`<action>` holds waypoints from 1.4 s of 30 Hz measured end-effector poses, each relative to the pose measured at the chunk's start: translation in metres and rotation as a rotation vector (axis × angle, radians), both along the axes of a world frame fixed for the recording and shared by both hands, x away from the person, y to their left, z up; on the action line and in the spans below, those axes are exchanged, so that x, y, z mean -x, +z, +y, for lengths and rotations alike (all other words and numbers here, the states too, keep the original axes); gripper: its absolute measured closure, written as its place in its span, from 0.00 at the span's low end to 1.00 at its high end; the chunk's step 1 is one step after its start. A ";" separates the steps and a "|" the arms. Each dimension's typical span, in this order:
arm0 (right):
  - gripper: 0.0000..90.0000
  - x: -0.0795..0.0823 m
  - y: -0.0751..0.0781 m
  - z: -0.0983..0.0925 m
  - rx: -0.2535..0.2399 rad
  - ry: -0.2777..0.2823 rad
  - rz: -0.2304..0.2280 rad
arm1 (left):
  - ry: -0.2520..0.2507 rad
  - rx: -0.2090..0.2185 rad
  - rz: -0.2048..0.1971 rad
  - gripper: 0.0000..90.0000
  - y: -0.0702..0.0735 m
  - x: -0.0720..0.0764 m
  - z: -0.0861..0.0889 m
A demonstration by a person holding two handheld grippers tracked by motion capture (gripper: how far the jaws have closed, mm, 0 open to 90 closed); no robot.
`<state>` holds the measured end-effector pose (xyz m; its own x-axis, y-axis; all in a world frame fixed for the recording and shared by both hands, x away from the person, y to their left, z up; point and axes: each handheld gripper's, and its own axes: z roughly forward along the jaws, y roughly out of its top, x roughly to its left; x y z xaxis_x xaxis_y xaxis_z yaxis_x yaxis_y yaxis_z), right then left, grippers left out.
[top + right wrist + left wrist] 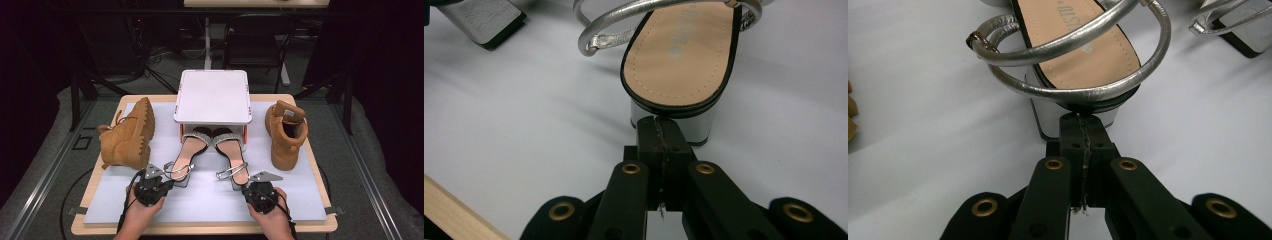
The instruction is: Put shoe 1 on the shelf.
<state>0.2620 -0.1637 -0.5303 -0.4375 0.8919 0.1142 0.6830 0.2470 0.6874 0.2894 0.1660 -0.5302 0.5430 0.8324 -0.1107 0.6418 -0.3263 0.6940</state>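
Each sandal's long axis runs straight away from me toward the box (212, 97), so my left gripper (159, 181) and right gripper (250, 187), jaws together, sit just behind the left sandal (186, 155) and right sandal (234, 156) heels.

Lab: dark-curtained rig table (100, 227), cables (150, 55) behind.

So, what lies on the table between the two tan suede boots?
In the high view, a white box on red legs and the pair of silver strappy block-heel sandals lie between the boots.
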 end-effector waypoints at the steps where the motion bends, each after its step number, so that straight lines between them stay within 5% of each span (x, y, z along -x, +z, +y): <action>1: 1.00 0.000 0.001 0.000 0.003 0.000 0.002 | 0.001 0.002 0.001 1.00 0.000 0.000 0.000; 21: 1.00 -0.002 0.007 0.004 -0.030 -0.015 -0.034 | -0.003 0.017 -0.014 1.00 0.007 -0.009 -0.003; 31: 1.00 -0.018 0.011 0.007 -0.037 -0.026 -0.053 | -0.007 0.018 -0.013 1.00 0.008 -0.021 -0.015; 42: 1.00 -0.030 0.016 0.019 0.004 -0.005 -0.081 | -0.003 0.029 -0.019 1.00 0.013 -0.036 -0.030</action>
